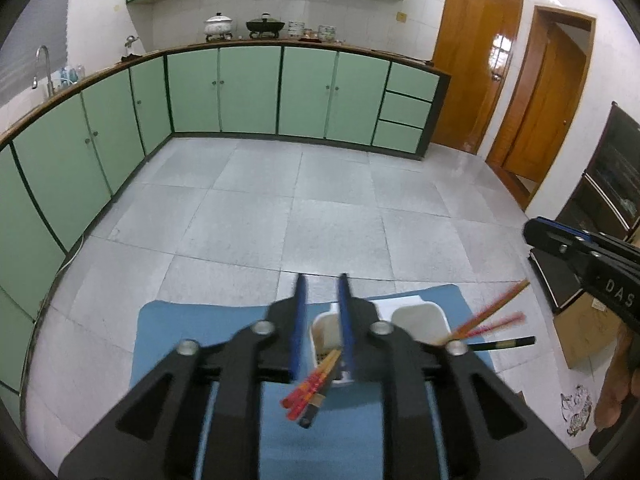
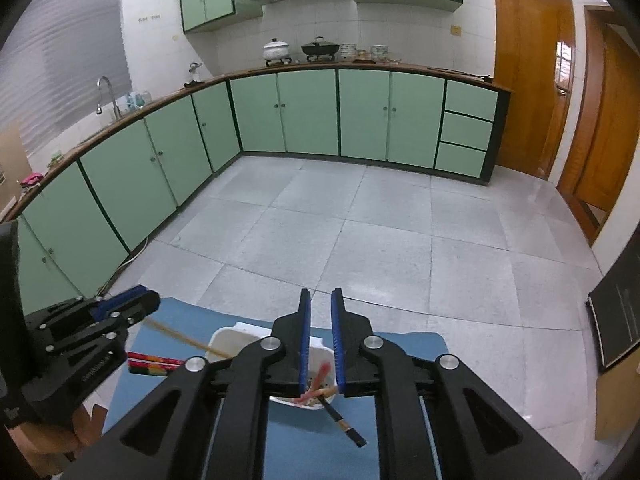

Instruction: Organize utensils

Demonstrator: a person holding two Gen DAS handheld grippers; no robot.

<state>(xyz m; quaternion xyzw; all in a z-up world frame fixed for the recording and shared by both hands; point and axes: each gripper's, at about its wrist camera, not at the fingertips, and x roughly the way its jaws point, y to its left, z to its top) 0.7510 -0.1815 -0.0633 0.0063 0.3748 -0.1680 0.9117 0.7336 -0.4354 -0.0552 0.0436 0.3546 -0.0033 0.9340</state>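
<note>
"Low in the centre of the left wrist view, what sits between the jaws of the left gripper [image 1: 322, 320]?"

"A bundle of red-and-orange chopsticks [image 1: 314, 386]. The jaws stand apart and the bundle lies in the gap near their base. It looks loose, not pinched. Its long axis slants from lower left up to the right, with the far ends down in the near compartment of the white plastic two-compartment holder [image 1: 416, 308], which stands on the blue mat [image 1: 180, 332]."

"And the other compartment?"

"To the right of it in that view. Blurred wooden and pink chopsticks [image 1: 490, 316] lean out of it toward the right edge, and a dark chopstick [image 1: 504, 342] pokes out just below them. The right gripper [image 2: 320, 344] hangs over that side. In its own view those sticks sit low between its blue fingers, the dark one pointing to the lower right."

"Is it gripping them?"

"Its jaws are all but closed, with only a slit showing. The sticks are smeared there, so I cannot tell whether the pads bear on them."

"So what matters next?"

"Each hand is nearest its own compartment, and both bundles lean back toward the cameras. I would judge that each gripper should pull away along its sticks' slant. A sideways pull could drag them out or tip the holder."
</note>
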